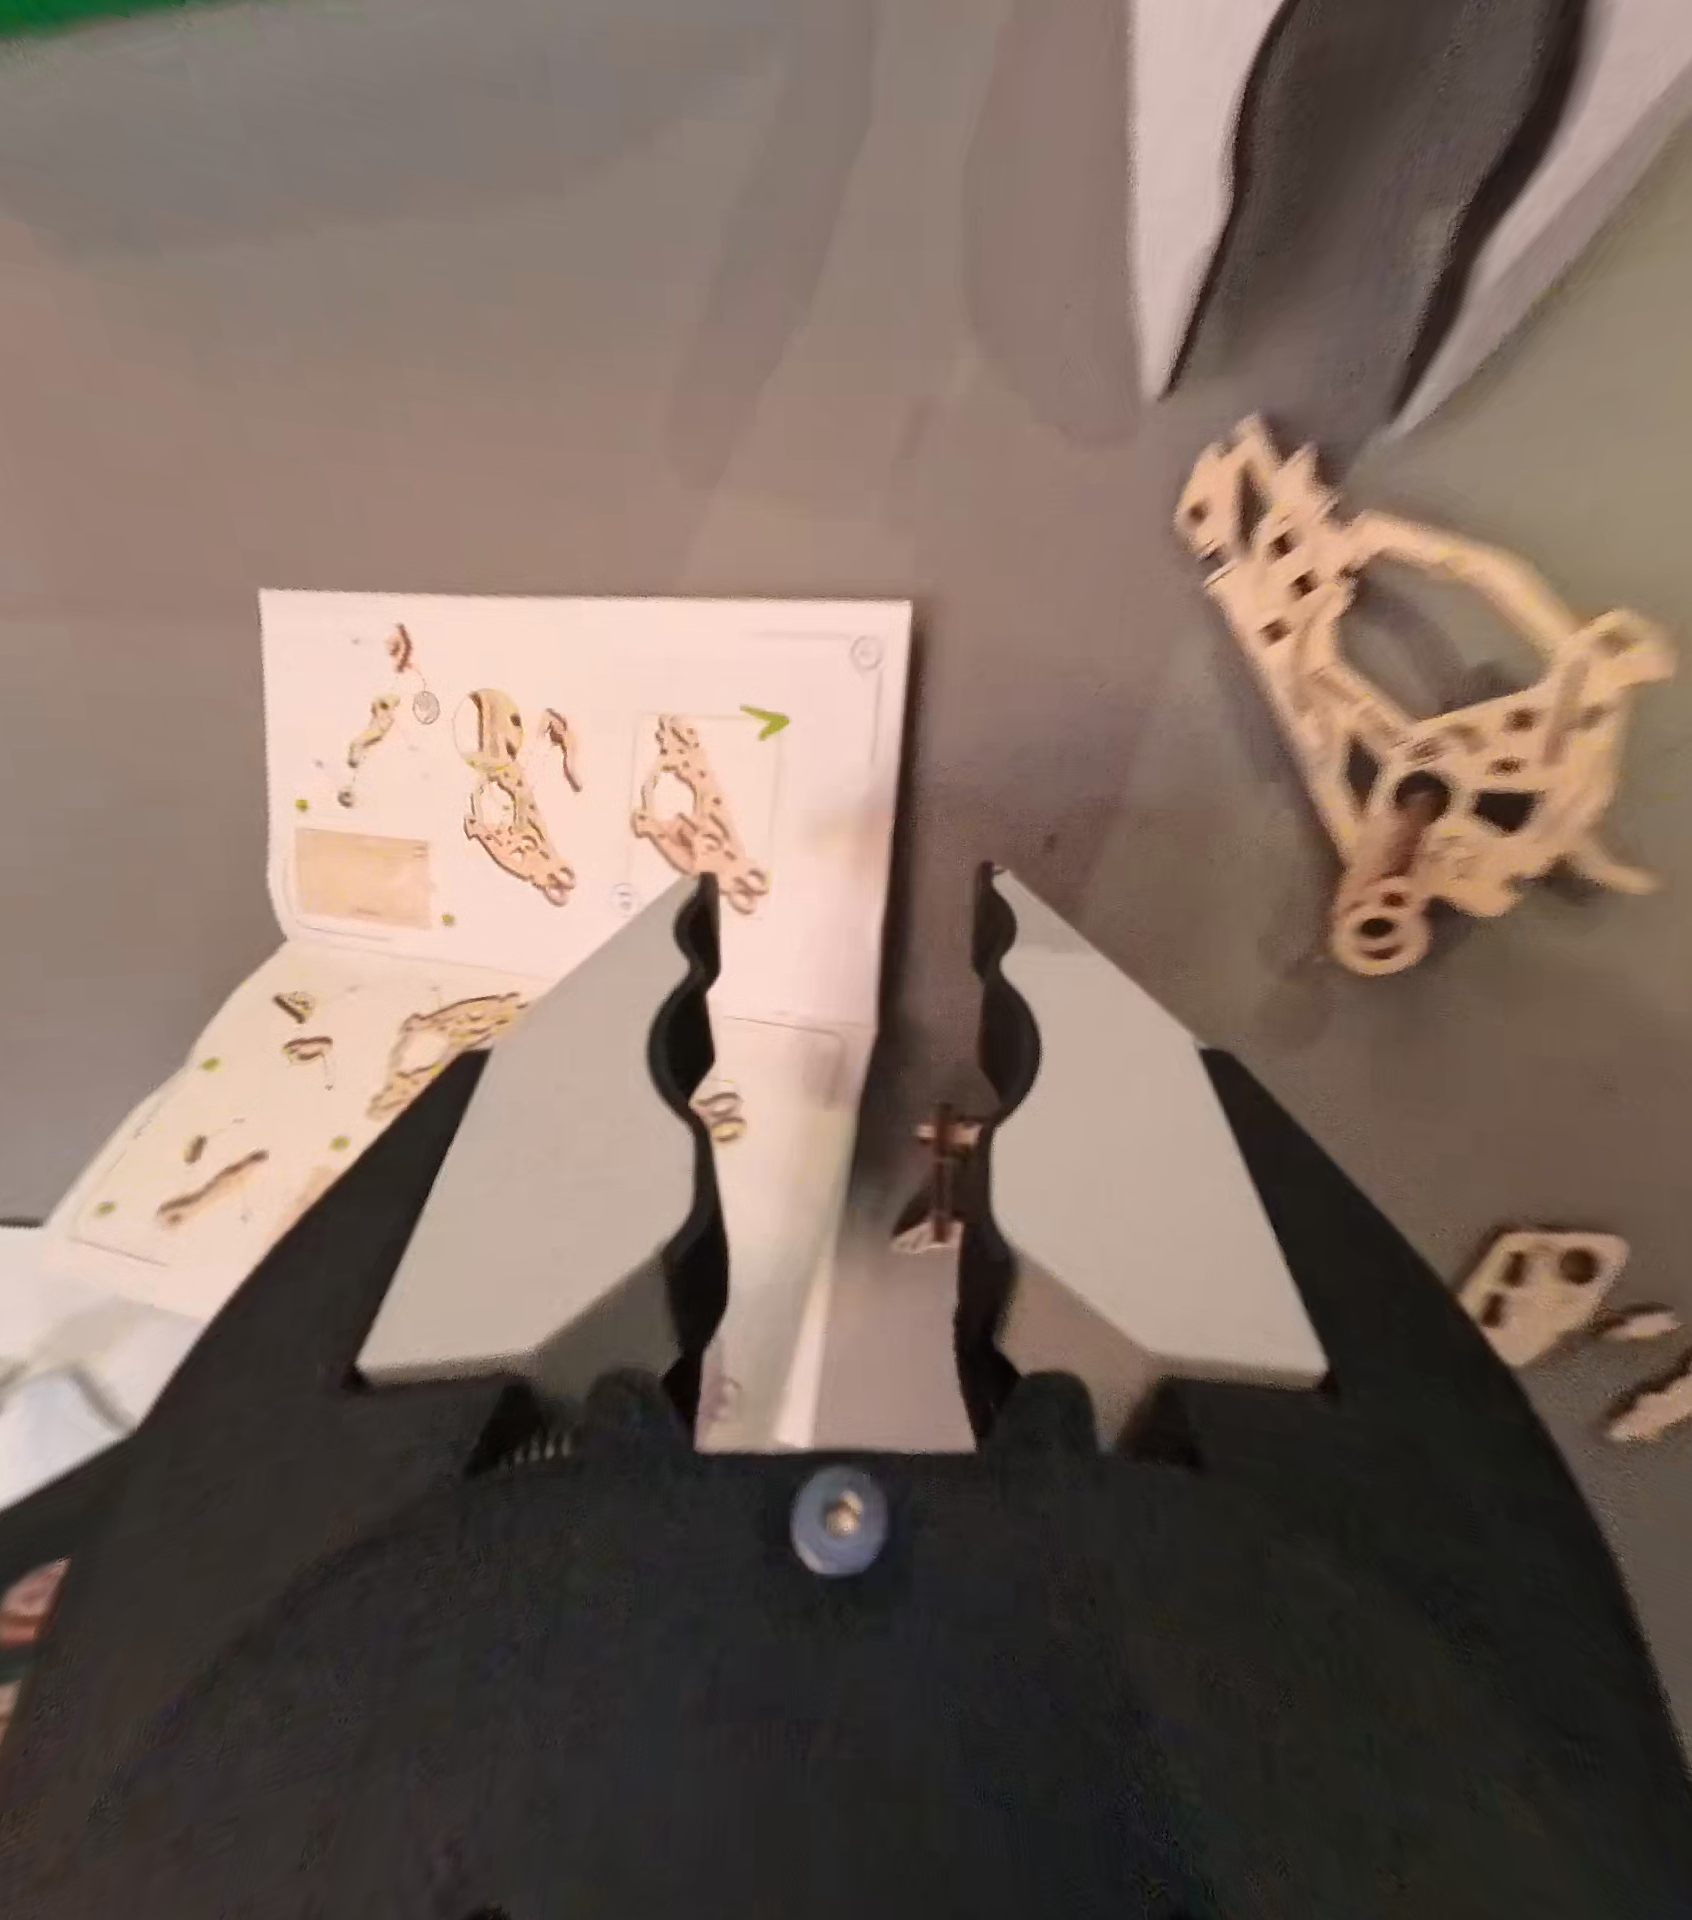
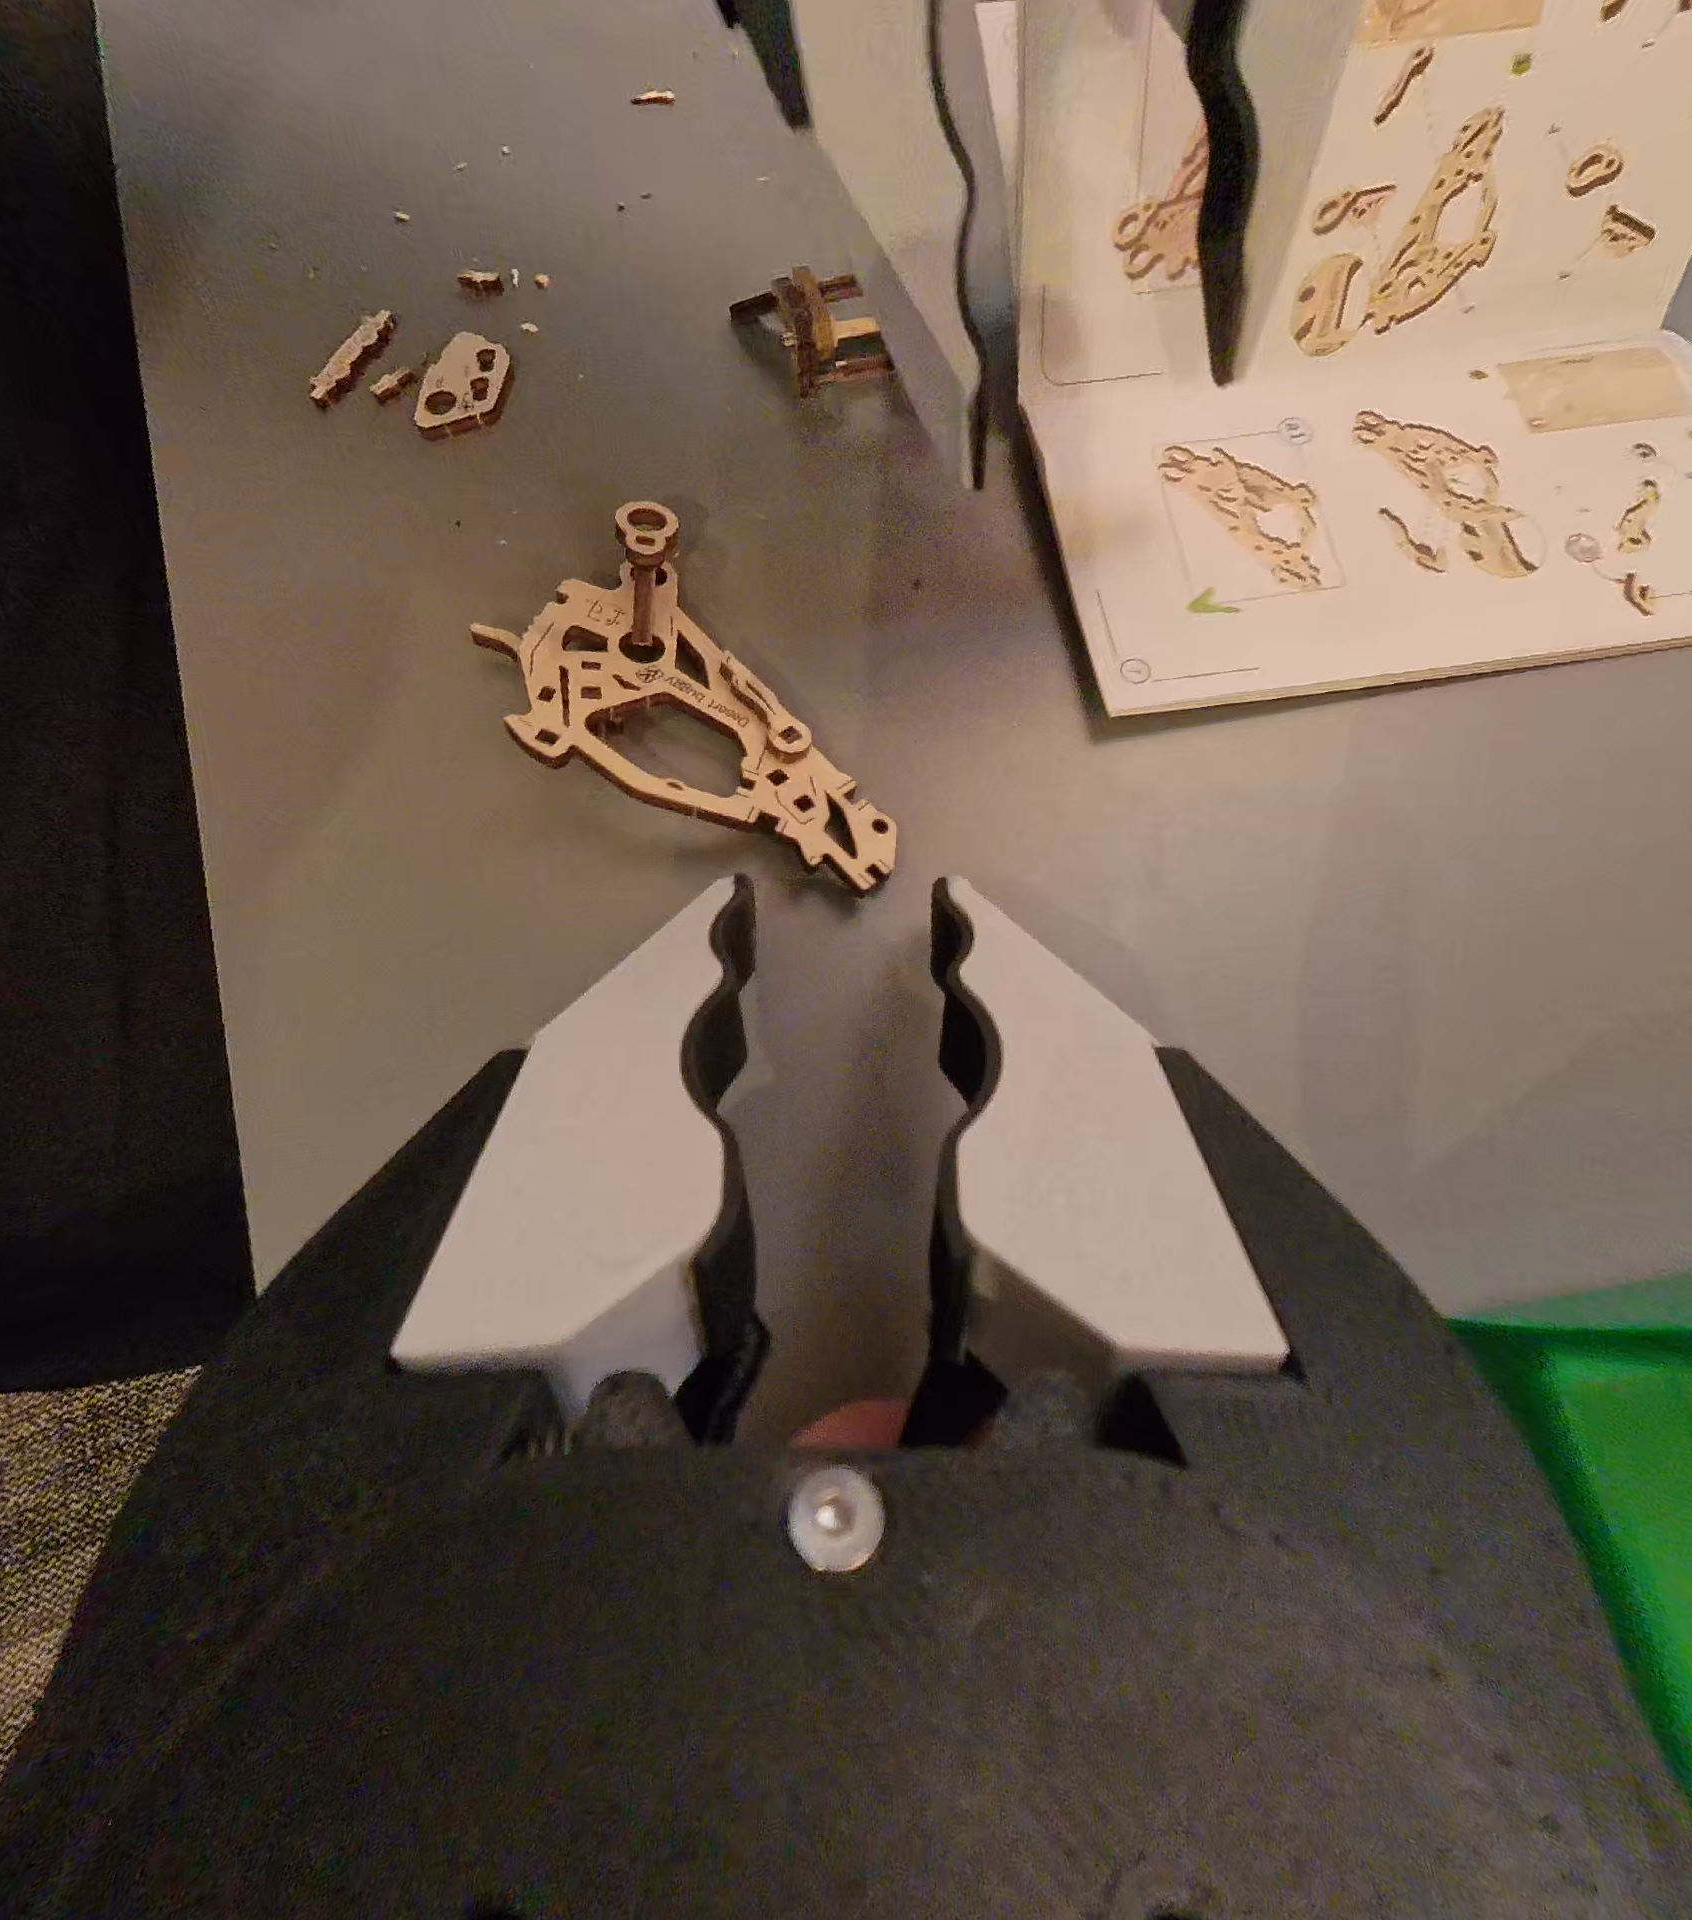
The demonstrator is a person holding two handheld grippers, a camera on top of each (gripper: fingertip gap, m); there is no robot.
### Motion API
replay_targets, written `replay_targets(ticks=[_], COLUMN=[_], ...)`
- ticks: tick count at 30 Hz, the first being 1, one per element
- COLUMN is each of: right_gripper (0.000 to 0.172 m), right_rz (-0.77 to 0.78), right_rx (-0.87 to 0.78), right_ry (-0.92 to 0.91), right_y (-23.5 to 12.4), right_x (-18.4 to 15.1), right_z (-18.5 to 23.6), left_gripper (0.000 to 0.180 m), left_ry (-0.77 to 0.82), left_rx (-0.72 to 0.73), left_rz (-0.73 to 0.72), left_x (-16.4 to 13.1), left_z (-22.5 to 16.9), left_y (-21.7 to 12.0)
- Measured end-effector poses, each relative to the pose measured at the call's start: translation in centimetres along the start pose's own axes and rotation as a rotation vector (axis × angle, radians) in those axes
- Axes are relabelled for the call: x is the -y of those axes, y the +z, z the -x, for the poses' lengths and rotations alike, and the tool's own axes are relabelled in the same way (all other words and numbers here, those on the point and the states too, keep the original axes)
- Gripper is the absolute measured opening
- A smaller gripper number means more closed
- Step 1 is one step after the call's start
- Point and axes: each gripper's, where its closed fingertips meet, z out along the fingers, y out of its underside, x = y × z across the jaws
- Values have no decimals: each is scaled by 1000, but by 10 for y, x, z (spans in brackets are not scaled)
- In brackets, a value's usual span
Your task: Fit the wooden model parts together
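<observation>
A grey table (image 2: 1237,935) carries everything. An open instruction booklet (image 2: 1393,520) lies toward its far right side in the right wrist view, one page standing up. The left gripper (image 1: 847,894) hangs over the booklet's edge, its fingers apart with nothing between the tips. The right gripper (image 2: 842,894) hovers over bare table, jaws apart and holding nothing.

The flat wooden frame (image 2: 676,727), with an upright peg (image 2: 650,582) standing in it, lies on the table just beyond the right gripper's tips, not touching them. A small dark wooden assembly (image 2: 816,332) sits farther back, near the booklet. Near the table's far left edge lie a small plate with holes (image 2: 463,390) and a few slivers (image 2: 354,358) beside it.
</observation>
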Motion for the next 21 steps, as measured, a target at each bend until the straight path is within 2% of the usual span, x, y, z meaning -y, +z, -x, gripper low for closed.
replay_targets(ticks=[3, 4, 5, 7, 12, 14, 16, 19, 21], right_gripper=[31, 31, 31, 31, 31, 31, 31, 31, 31], right_rz=[-1, -8, -18, -50, -107, -107, -108, -113, -108], right_rx=[6, 9, 10, 13, 14, 4, 1, 3, 8], right_ry=[-2, -1, -1, 6, 25, 28, 17, -3, -13], right_y=[-1, -1, -3, -6, -13, -14, -14, -13, -10], right_x=[0, 0, 2, 5, 15, 20, 26, 37, 41], right_z=[1, 1, 1, 1, -1, -3, -3, -2, -1], left_gripper=[39, 43, 39, 33, 4, 0, 9, 40, 45], left_ry=[7, -12, 8, -17, -91, -127, -140, -97, -68], left_rx=[-112, -119, -119, -156, -189, -214, -246, -203, -199], left_rz=[101, 83, 112, 102, 29, -12, -50, -70, -50], left_x=[-13, -11, -16, -16, -19, -21, -21, -22, -28], left_z=[-5, -3, -1, -2, 3, 3, 0, 2, 3], left_y=[17, 18, 18, 19, 18, 17, 15, 11, 12])
